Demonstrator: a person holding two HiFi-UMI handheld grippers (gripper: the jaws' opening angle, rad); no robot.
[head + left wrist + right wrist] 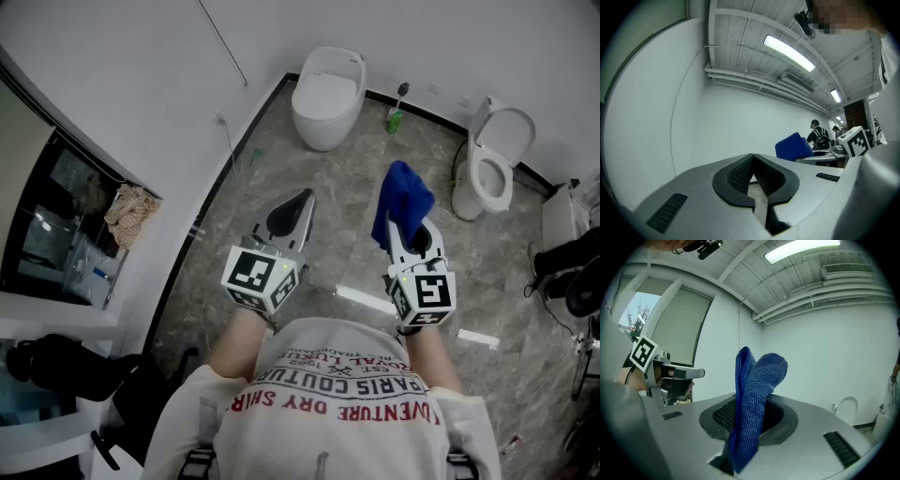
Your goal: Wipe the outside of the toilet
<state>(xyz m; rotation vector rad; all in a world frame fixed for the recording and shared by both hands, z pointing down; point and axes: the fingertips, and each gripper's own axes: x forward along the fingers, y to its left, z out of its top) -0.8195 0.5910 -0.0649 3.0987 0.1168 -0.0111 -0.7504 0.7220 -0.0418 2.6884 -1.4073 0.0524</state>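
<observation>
Two white toilets stand at the far wall in the head view: one with its lid down (326, 97) at the middle and one with its seat up (493, 159) to the right. My right gripper (412, 228) is shut on a blue cloth (402, 203), which sticks up between its jaws (752, 404). My left gripper (292, 214) is shut with nothing in it (753, 177). Both are held well short of the toilets, above the floor. The raised-seat toilet (847, 410) shows small in the right gripper view.
A green bottle (395, 119) and a brush stand between the toilets. At the left is a dark counter with a crumpled rag (129, 213). White strips (364, 298) lie on the marble floor. Dark gear (567, 272) sits at the right edge. People (818, 136) stand far off.
</observation>
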